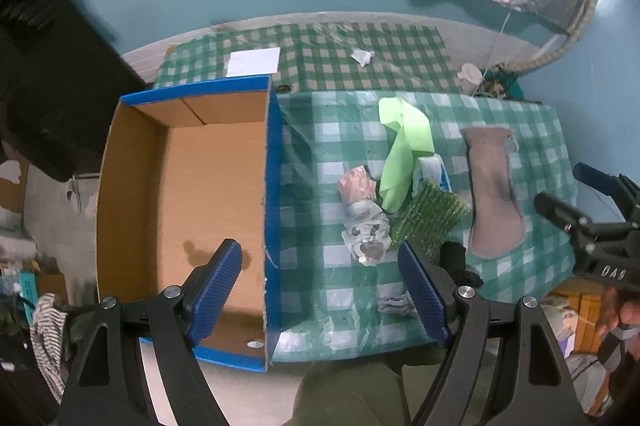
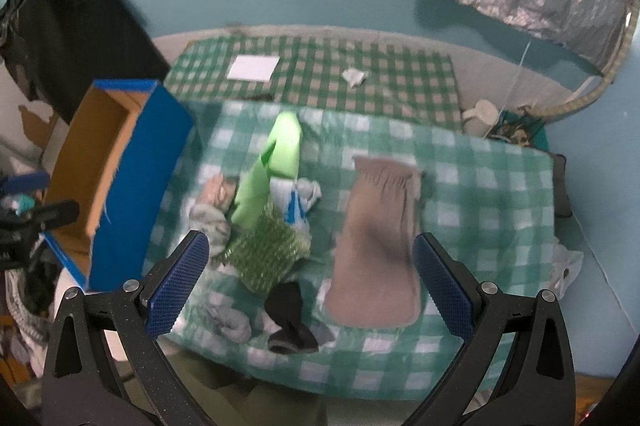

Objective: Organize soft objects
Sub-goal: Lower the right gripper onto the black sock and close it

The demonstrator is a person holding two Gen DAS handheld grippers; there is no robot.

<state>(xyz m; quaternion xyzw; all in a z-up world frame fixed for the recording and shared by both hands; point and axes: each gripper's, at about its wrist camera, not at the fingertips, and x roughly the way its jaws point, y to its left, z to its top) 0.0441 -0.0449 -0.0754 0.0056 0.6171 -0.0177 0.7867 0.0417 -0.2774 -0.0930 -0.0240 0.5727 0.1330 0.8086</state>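
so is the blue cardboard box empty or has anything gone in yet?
Empty. The blue cardboard box shows only bare brown floor with one dark stain; the soft items all lie on the checked cloth.

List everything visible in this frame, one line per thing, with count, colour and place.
cardboard box: 1, blue outside, brown inside, empty, left of the cloth
checked cloth: 1, green and white, covers the table
light green cloth: 1, middle of the pile
green scrubber: 1, below the light green cloth
brown mitt: 1, lies flat, right of the pile
black sock: 1, near edge
grey socks: 1 bundle, left of the black sock
white paper: 1, far mat
left tool: 1, blue pads, open
right tool: 1, blue pads, open
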